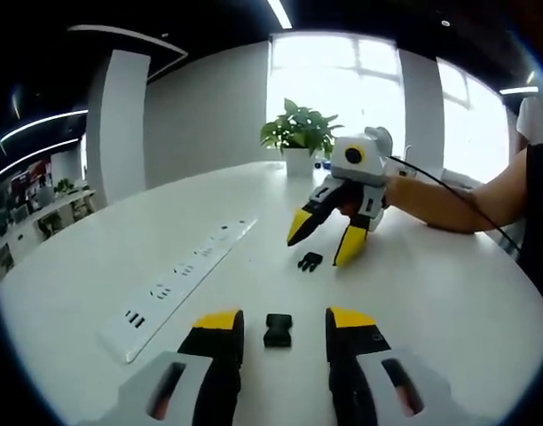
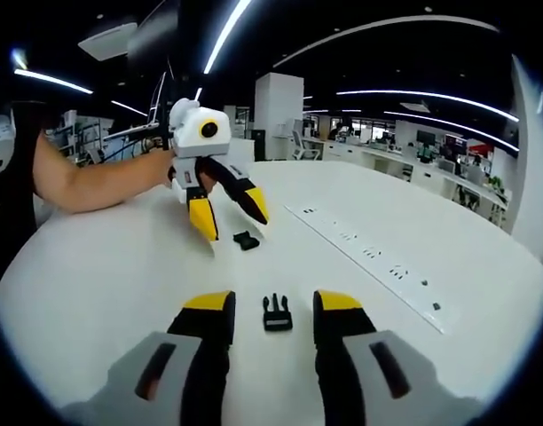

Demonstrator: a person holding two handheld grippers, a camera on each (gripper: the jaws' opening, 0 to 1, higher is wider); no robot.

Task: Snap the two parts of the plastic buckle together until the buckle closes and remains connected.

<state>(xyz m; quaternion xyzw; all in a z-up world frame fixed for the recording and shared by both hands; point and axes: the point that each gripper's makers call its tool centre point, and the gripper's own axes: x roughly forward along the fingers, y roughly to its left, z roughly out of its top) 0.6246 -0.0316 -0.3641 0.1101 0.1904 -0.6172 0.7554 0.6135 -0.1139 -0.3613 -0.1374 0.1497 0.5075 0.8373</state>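
The buckle lies in two black parts on the white table point(image 1: 449, 302). The socket half point(image 1: 278, 329) rests between the open jaws of my left gripper point(image 1: 285, 319), touching neither jaw. The pronged half point(image 2: 277, 312) lies between the open jaws of my right gripper point(image 2: 272, 302), also untouched. The two grippers face each other across the table. In the left gripper view, the right gripper point(image 1: 319, 248) hovers open over the pronged half point(image 1: 310, 261). In the right gripper view, the left gripper point(image 2: 234, 226) stands open over the socket half point(image 2: 246, 240).
A long white power strip point(image 1: 178, 284) point(image 2: 369, 253) runs along the table beside both halves. A potted plant point(image 1: 298, 133) stands at the table's far edge by the window. A person's forearm point(image 1: 449, 200) point(image 2: 85, 182) reaches over the table behind each gripper.
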